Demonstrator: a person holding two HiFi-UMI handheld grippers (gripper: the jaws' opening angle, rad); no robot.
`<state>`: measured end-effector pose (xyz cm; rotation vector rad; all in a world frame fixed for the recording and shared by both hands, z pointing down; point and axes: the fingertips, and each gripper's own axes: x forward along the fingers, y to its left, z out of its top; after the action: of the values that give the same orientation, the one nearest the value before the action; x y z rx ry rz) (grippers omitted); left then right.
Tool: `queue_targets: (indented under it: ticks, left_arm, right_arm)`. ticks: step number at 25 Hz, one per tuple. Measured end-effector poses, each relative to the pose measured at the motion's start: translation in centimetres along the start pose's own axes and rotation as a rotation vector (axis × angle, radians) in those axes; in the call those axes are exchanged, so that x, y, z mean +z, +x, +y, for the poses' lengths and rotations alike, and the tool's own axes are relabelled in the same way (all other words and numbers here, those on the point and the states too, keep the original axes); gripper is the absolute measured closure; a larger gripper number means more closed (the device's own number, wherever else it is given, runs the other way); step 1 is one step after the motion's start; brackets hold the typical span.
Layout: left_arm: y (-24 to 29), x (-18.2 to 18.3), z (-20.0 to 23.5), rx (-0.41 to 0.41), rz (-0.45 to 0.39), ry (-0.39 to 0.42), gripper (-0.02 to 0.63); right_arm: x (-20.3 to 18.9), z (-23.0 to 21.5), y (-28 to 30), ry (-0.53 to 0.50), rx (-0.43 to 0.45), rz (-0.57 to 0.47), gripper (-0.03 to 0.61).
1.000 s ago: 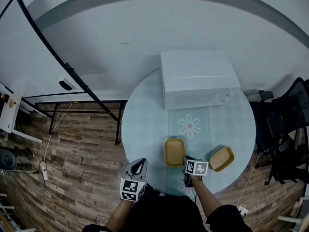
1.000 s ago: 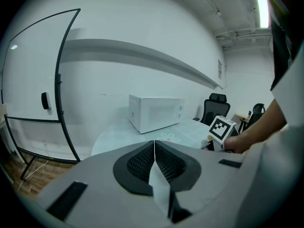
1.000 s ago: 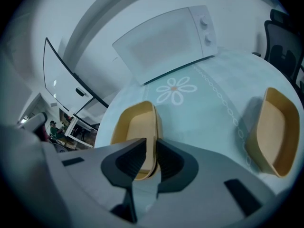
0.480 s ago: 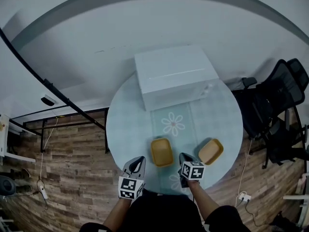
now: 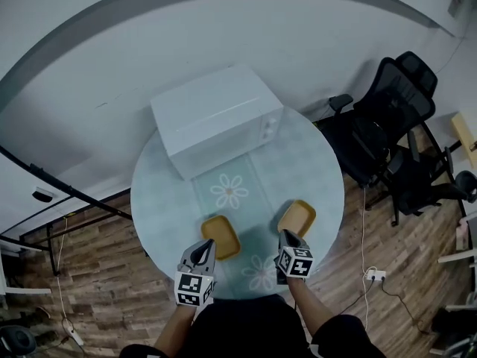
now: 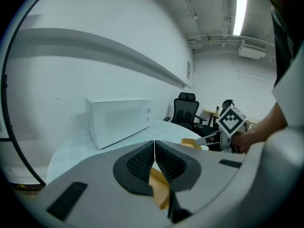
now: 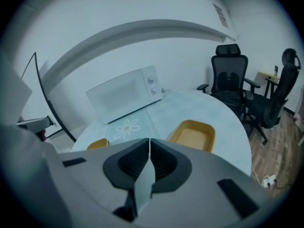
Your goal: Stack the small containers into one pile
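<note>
Though apart, containers (image 5: 220, 236) (image 5: 297, 218) perhaps near table rim (image 5: 339, 192).

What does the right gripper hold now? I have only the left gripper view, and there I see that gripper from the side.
Observer: Nothing. In the right gripper view the right gripper has its jaws together, with nothing between them.
Operator: Is the yellow container near it stacked on the other one?
Observer: No. The head view shows the right container and the left container lying apart on the round table.
Operator: Is the right container empty?
Observer: Yes. The right gripper view looks into it, and nothing lies inside.
</note>
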<state>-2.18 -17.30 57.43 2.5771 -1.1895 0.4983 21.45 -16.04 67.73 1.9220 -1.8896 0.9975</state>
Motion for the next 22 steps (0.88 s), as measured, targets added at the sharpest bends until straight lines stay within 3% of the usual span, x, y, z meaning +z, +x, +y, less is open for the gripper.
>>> queue_targets:
  ticks: [6,13,22]
  left_arm:
    - [0.9,0.1,-1.5,-0.032,0.015,0.021,0.597]
    - [0.1,-0.3,-0.9,0.002,0.033,0.020,0.597]
    - [-1.3,-1.3,0.5,0.074,0.058,0.003,0.597]
  right_arm:
    - [-0.4,-6.1,-1.0,0.044,-0.124,-0.005,0.524]
    - [-2.3,-11.7,-0.2,0.131,-0.260,0.049,0.489]
    - [-4.9,-14.4,1.9,0.254,-0.290,0.137,0.489]
